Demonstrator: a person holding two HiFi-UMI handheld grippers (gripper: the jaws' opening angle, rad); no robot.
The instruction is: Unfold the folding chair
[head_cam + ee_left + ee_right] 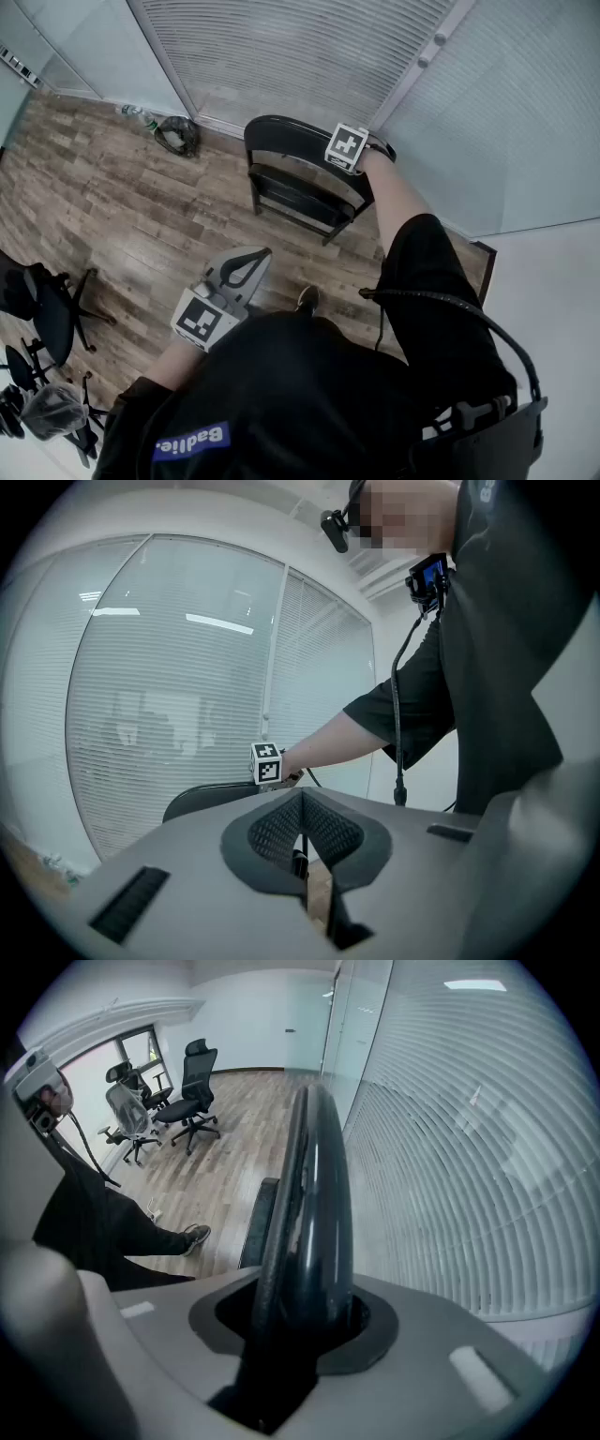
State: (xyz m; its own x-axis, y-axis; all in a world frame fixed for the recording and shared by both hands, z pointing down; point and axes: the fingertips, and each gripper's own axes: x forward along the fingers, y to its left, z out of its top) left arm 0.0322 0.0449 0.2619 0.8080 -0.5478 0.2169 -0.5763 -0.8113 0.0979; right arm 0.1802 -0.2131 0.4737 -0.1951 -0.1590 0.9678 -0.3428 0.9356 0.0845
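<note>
Subject: black folding chair (pixel 292 178), standing upright on the wood floor (pixel 122 216). The blinds (pixel 300 47) of the glass wall are just behind the chair. In the right gripper view the chair (pixel 314 1194) shows its curved top rail edge-on, with the seat panel lying close against the frame, so it appears folded.

Right hand-held gripper (pixel 350 156): at the right end of the chair's top rail, pointing steeply down, marker cube uppermost. In its own view the right hand-held gripper (pixel 305 1316) has its jaws part open with the rail filling the gap between them. Both pads are against the rail: clamped on the chair.

Left hand-held gripper (pixel 253 257): well apart from the chair, on the person's side of it, held close to the body and roughly level. In its own view the left hand-held gripper (pixel 302 827) has its jaws fully together with nothing between them. Beyond them the chair (pixel 202 801) shows as a dark arc.

Person: black clothing, right arm stretched out to the chair. One shoe (pixel 307 300) is on the floor in front of the chair. A black cable (pixel 441 302) loops across the body, right of the chair.

Surroundings: a bottle (pixel 139 114) and a dark bag (pixel 178 134) lie at the wall, left of the chair. Office chairs (pixel 47 319) stand well apart from the chair, far left.
</note>
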